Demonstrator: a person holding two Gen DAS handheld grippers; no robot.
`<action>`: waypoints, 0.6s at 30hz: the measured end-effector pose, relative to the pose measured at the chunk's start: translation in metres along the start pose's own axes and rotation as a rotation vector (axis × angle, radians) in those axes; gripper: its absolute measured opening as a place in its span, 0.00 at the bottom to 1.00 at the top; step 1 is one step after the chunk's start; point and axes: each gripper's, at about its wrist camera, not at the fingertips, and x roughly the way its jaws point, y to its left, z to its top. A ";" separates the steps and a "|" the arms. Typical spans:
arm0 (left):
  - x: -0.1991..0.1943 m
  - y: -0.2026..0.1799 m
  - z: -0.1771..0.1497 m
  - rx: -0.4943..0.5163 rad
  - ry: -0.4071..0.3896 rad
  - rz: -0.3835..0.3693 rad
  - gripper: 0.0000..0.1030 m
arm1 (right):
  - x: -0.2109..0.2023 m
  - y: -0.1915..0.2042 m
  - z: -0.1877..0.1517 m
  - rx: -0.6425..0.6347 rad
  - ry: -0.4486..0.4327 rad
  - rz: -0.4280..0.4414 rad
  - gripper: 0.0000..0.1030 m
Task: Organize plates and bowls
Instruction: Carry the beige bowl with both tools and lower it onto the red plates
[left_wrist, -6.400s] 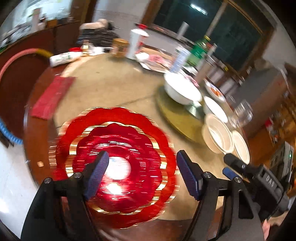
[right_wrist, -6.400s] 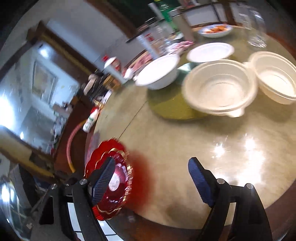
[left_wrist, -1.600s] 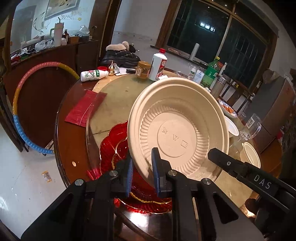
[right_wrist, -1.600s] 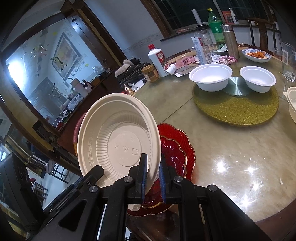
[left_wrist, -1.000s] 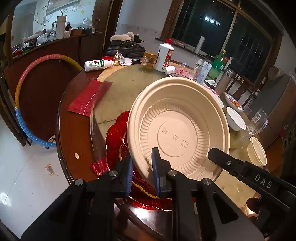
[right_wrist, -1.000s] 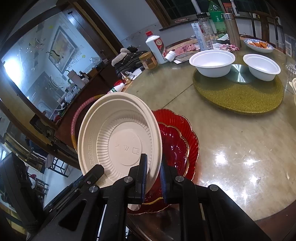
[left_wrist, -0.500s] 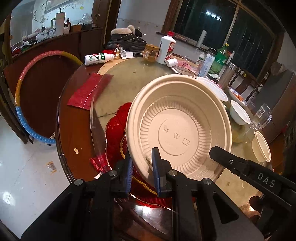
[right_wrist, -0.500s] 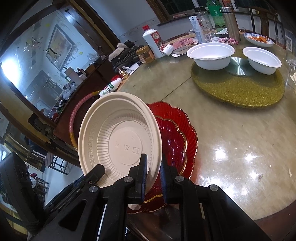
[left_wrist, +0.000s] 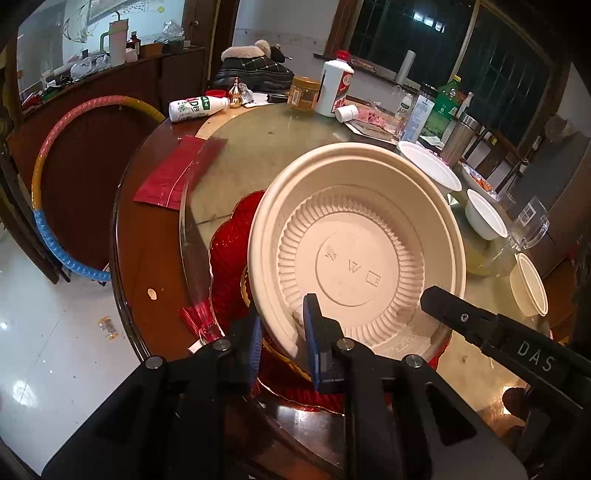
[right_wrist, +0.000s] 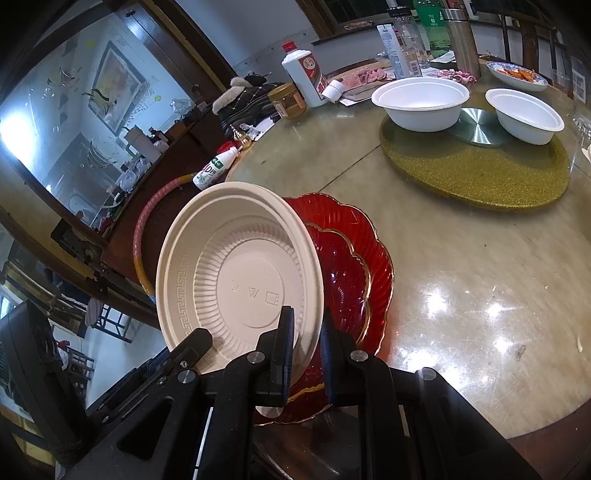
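both tools are clamped narrow on one object: the left gripper (left_wrist: 282, 341) pinches the near rim of the wide, shallow beige pulp bowl (left_wrist: 354, 258), and the right gripper (right_wrist: 307, 349) pinches the same rim from the other side. the bowl hangs tilted, raised just above the scalloped red glass plate with gold edging (right_wrist: 354, 266), which sits at the near edge of the round glass-topped table (right_wrist: 461, 277). the likely trouble is the thin rim: if the two hands pull apart or twist unevenly, the soft pulp could buckle or slip out of one pair of pads. set down tilted, its low edge might strike the glass plate first and nudge it towards the table's edge.
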 end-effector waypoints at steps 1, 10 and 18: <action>0.001 0.000 0.000 -0.002 0.003 -0.002 0.17 | 0.001 0.000 0.000 -0.001 0.001 -0.001 0.15; 0.003 0.002 0.000 -0.009 0.013 0.002 0.17 | 0.004 0.004 0.000 -0.010 0.011 -0.012 0.15; 0.006 0.004 0.002 -0.023 0.015 -0.006 0.17 | 0.005 0.005 0.003 -0.015 0.012 -0.018 0.15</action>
